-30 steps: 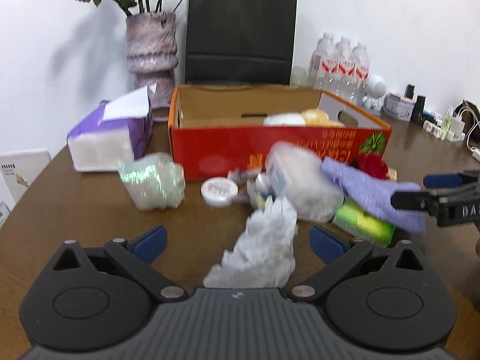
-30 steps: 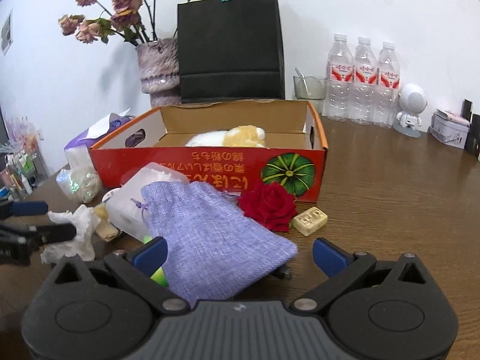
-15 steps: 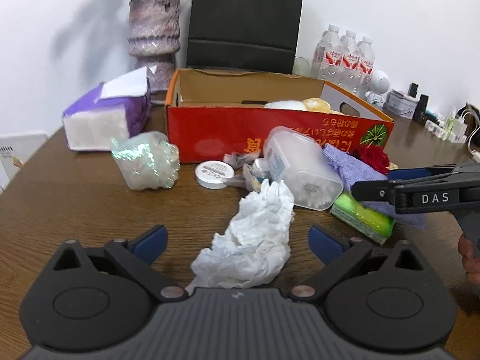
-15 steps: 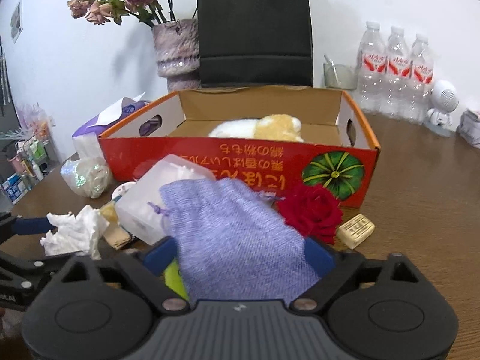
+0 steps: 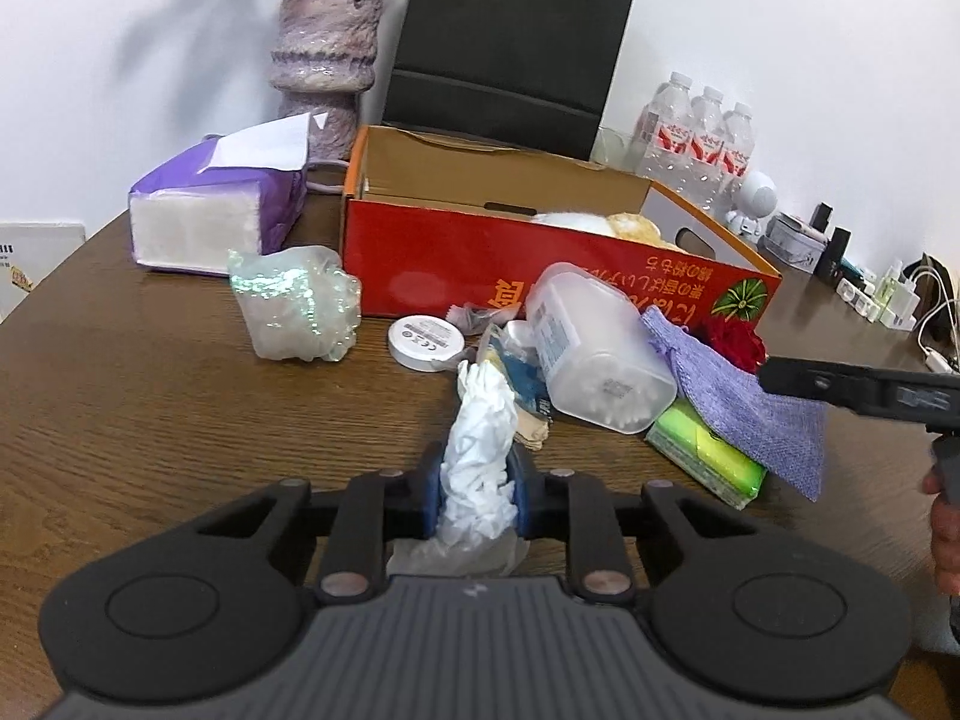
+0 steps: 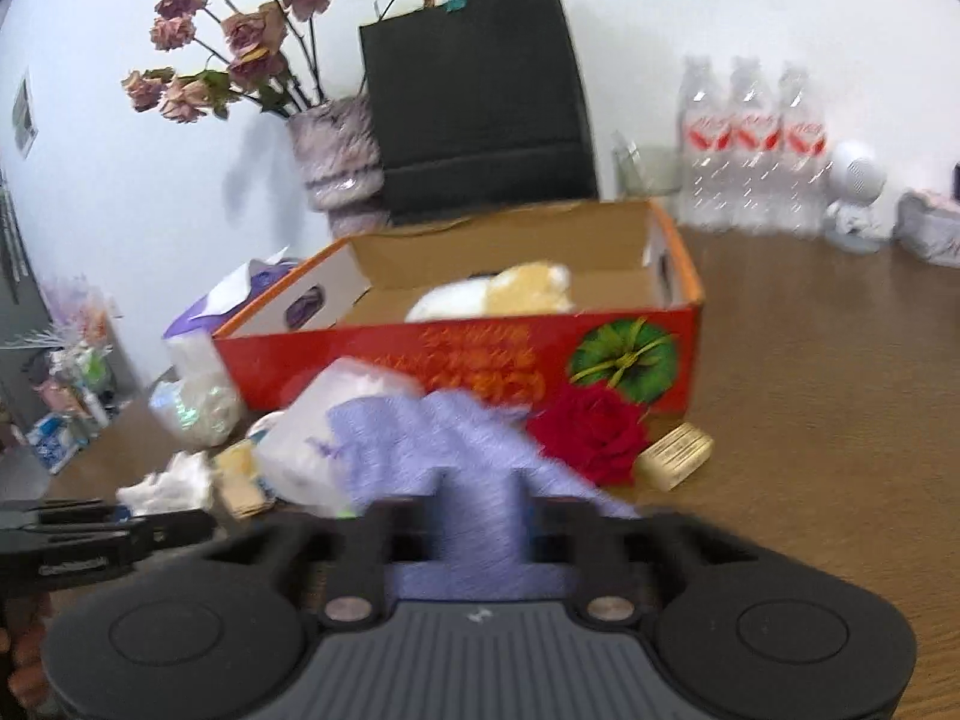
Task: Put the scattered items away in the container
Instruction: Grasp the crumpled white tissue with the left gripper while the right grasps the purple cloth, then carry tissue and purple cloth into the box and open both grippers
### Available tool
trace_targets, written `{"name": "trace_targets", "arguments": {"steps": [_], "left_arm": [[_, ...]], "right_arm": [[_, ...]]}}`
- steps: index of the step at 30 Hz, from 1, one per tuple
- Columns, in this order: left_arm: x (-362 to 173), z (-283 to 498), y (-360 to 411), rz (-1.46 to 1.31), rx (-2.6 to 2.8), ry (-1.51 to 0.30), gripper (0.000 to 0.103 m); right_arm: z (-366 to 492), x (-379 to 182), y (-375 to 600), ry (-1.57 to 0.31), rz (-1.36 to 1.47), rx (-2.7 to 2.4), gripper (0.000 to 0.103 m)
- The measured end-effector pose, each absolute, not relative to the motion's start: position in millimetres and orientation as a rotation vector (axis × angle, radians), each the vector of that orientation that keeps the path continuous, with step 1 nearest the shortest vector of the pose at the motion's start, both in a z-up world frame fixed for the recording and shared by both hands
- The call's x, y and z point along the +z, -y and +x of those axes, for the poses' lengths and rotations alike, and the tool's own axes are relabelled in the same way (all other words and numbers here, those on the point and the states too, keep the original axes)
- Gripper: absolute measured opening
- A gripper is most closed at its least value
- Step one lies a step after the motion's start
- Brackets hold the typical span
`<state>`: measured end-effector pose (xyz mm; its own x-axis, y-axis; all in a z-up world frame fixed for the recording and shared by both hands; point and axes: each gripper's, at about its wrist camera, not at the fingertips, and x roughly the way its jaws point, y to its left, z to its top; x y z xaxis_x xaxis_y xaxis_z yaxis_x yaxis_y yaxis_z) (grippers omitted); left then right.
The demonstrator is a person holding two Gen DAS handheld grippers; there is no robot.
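Observation:
My left gripper [image 5: 477, 495] is shut on a crumpled white tissue [image 5: 480, 450] on the table. My right gripper [image 6: 477, 531] is shut on a purple cloth pouch [image 6: 456, 450], which drapes over a green packet [image 5: 705, 450]. The red cardboard box [image 5: 540, 276] stands behind the pile, open on top, with a white and yellow plush [image 6: 504, 297] inside. In front of it lie a clear plastic jar [image 5: 594, 354], a round white tin [image 5: 425, 341], a red rose [image 6: 591, 432], a small beige block [image 6: 675, 455] and an iridescent wrapper [image 5: 297, 309].
A purple tissue pack [image 5: 210, 210] lies left of the box. A vase [image 5: 327, 54] and a black paper bag [image 5: 510, 42] stand behind it. Water bottles [image 6: 753, 150] and a small white figure [image 6: 855, 204] stand at the back right. Chargers and cables [image 5: 900, 300] lie far right.
Both grippers were open a second ago. The left has moved forward and shut on the tissue; the right has shut on the purple pouch and lifted it.

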<state>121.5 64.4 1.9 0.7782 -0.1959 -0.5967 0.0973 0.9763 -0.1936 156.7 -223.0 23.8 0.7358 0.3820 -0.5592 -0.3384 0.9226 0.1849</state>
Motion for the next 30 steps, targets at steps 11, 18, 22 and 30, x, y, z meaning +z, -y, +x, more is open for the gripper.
{"name": "trace_targets", "arguments": {"steps": [11, 18, 22, 30], "left_arm": [[7.3, 112.6, -73.0, -0.191, -0.157, -0.648, 0.024], [14.4, 104.1, -75.3, -0.212, -0.167, -0.618, 0.024], [26.7, 98.9, -73.9, -0.214, -0.182, -0.579, 0.024], [60.8, 109.6, -64.5, -0.195, -0.209, -0.486, 0.024]], "right_arm": [[177.4, 10.9, 213.4, -0.692, 0.058, 0.411, 0.028], [147.9, 22.6, 230.9, -0.630, 0.100, 0.446, 0.004], [131.7, 38.2, 240.7, -0.558, 0.157, 0.445, 0.004], [127.8, 85.7, 241.5, -0.402, 0.188, 0.479, 0.004]]}}
